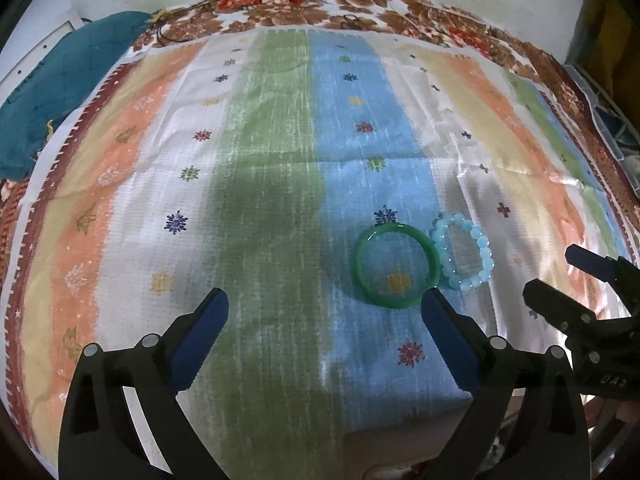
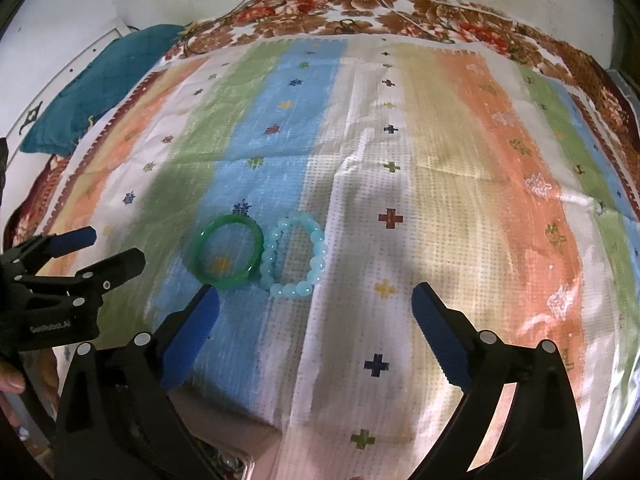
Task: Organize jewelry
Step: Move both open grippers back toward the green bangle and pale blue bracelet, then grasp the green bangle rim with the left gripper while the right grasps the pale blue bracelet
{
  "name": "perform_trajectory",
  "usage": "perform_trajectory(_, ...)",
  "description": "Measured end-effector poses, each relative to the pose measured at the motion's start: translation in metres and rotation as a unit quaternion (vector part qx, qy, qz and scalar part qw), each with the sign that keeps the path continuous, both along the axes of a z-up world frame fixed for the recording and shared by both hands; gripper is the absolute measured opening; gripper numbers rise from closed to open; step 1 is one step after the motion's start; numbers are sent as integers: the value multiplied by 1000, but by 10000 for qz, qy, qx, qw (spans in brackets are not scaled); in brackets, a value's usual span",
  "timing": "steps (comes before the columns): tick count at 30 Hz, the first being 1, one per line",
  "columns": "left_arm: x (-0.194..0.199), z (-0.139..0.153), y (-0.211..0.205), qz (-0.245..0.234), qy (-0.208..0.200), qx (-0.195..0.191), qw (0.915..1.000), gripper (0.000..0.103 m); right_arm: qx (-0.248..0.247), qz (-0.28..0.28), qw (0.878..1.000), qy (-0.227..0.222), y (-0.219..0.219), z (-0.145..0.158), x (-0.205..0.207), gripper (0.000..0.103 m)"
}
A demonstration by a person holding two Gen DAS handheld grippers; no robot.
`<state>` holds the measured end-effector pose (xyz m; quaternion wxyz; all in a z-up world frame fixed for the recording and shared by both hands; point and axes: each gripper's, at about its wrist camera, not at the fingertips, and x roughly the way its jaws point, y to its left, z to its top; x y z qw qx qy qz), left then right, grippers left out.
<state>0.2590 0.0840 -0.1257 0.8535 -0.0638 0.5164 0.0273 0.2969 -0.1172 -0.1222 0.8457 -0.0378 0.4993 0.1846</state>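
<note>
your left gripper (image 1: pixel 324 308) and right gripper (image 2: pixel 316 300) both gape wide, holding nothing. the green bangle (image 1: pixel 394 264) lies flat just past your left gripper's right fingertip, touching the pale blue bead bracelet (image 2: pixel 294 256) beside it. bare striped cloth (image 2: pixel 440 152) stretches beyond toward the floral border (image 2: pixel 360 12).

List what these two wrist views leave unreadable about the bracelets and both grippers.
- Green bangle and blue beaded bracelet: touching or overlapping, left wrist view too blurred to tell.
- Bangle's near rim: in the right wrist view, partly covered by the right gripper finger.
- Left gripper there: body cut by the frame edge.
- Bracelet's clasp or string: too small.
</note>
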Motion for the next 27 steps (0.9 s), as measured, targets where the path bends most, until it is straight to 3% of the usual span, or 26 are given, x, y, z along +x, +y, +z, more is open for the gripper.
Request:
perform_trajectory(14,23,-25,7,-120,203,47,9997,96,-96,-138,9996,234,1,-19,20,98)
perform_trajectory(18,29,-31,8,-131,313,-237,9991,96,-210,-134,9992,312,4,-27,27,98)
perform_trajectory(27,40,-42,2,-301,371,-149,9987,96,-439,-77,9986,289,12,-37,39,98)
